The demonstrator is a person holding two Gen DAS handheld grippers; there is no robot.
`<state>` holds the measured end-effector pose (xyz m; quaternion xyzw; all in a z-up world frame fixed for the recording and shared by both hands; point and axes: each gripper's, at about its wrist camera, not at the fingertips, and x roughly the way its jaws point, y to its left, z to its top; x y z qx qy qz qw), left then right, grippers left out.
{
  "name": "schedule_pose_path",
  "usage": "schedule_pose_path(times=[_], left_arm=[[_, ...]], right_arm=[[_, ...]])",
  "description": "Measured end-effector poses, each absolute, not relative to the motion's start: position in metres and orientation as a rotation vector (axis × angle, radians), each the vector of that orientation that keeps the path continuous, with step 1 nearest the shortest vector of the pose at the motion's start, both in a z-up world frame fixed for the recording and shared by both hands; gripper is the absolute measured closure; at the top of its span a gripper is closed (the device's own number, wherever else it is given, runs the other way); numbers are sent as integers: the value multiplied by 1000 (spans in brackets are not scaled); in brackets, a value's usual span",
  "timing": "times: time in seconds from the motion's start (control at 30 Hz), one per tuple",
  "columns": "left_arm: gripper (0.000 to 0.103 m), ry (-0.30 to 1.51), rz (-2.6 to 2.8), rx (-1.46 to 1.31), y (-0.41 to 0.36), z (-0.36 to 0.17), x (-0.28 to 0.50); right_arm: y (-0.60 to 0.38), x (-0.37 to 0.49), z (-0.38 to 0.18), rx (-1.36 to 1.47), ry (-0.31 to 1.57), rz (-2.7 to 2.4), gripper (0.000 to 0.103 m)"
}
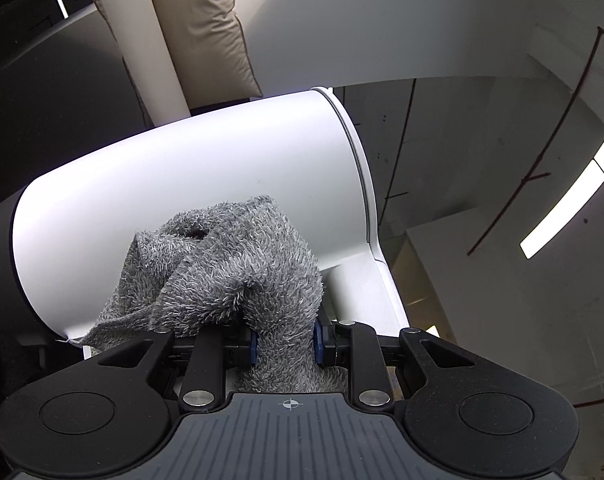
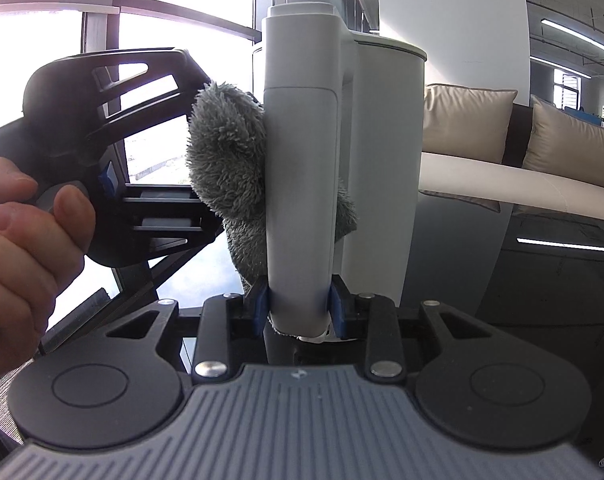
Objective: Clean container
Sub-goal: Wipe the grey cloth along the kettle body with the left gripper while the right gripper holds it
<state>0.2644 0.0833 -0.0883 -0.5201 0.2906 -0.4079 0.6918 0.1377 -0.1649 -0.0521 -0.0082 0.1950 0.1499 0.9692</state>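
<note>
The container is a white kettle-like jug (image 1: 206,184) with a handle (image 2: 300,160) and a lid. My right gripper (image 2: 298,310) is shut on the lower part of that handle and holds the jug upright. A grey fluffy cloth (image 1: 238,264) is clamped in my left gripper (image 1: 284,344) and presses against the jug's side wall. In the right wrist view the cloth (image 2: 226,152) bulges beside the handle, with the left gripper's black body (image 2: 114,120) and a hand (image 2: 22,240) behind it at the left.
A sofa with beige cushions (image 2: 469,120) stands behind the jug at the right. A dark glossy table top (image 2: 541,280) lies below. Bright windows (image 2: 182,8) fill the left background. Ceiling lights (image 1: 565,208) show in the left wrist view.
</note>
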Motion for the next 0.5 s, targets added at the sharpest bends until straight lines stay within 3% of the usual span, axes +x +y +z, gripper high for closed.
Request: schedule_pose_path(times=[0.5], left_arm=[[81, 655, -898, -1102, 63, -108, 197]], right_arm=[[-133, 133, -57, -37, 287, 44, 70]])
